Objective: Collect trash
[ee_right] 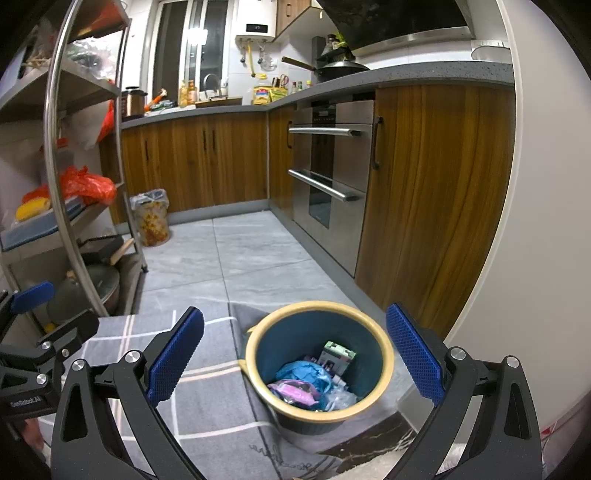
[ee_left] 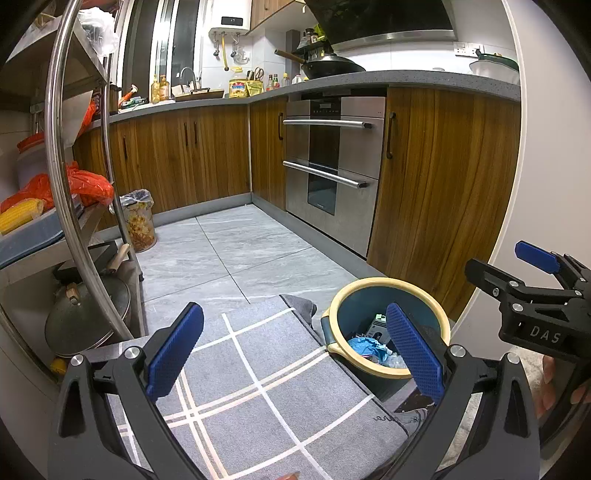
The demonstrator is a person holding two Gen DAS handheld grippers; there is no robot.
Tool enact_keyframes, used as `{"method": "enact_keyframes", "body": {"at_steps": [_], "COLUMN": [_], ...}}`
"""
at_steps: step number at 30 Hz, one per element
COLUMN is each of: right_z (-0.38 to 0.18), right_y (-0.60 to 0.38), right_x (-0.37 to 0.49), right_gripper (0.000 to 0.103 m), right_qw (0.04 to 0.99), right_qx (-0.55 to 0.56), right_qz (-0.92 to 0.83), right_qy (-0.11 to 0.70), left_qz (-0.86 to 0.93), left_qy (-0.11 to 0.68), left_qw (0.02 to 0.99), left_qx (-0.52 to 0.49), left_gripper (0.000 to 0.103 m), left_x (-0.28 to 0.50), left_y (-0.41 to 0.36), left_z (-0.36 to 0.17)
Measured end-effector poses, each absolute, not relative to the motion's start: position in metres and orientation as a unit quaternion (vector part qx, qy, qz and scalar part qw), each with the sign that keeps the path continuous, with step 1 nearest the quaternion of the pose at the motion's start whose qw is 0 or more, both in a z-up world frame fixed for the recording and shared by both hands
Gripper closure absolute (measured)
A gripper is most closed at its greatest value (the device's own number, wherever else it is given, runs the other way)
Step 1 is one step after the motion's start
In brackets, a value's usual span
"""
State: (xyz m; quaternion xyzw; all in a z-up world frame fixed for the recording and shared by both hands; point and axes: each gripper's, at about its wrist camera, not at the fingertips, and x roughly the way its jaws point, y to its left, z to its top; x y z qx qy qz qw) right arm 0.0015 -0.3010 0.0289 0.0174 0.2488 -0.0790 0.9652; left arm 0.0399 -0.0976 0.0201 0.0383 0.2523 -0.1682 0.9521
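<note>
Trash (ee_right: 314, 384) (blue wrapper, pink bag, small box) sits in the bin (ee_right: 384, 343) on the mat (ee_left: 258, 398), left hand-held gripper (ee_left: 295, 354) & right hand-held gripper (ee_right: 295, 354) both spread wide w/ nothing held, so either mid-round or done; no loose trash visible on the floor (ee_left: 229, 251).

Blue bin (ee_right: 319, 363), yellow rim, upright on grey mat (ee_right: 207, 413), holding trash (ee_right: 310, 384).

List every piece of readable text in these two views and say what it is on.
"DAS": on the body of the right tool, seen from the left wrist.
"GenRobot.AI": on the body of the left tool, seen from the right wrist.
Water heater display, oven panel, yellow packets, box in the bin: too small or blurred.
</note>
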Motion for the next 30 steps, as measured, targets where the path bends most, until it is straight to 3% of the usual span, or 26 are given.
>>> {"method": "enact_keyframes", "body": {"at_steps": [30], "right_z": [0.029], "right_y": [-0.300], "right_x": [0.001], "right_gripper": [0.005], "right_qw": [0.965], "right_qx": [0.016], "right_qz": [-0.079], "right_qy": [0.249], "left_qz": [-0.153], "left_qy": [0.235], "left_qw": [0.959], "left_qx": [0.028], "left_gripper": [0.005], "left_x": [0.043], "left_y": [-0.085], "left_z": [0.021]}}
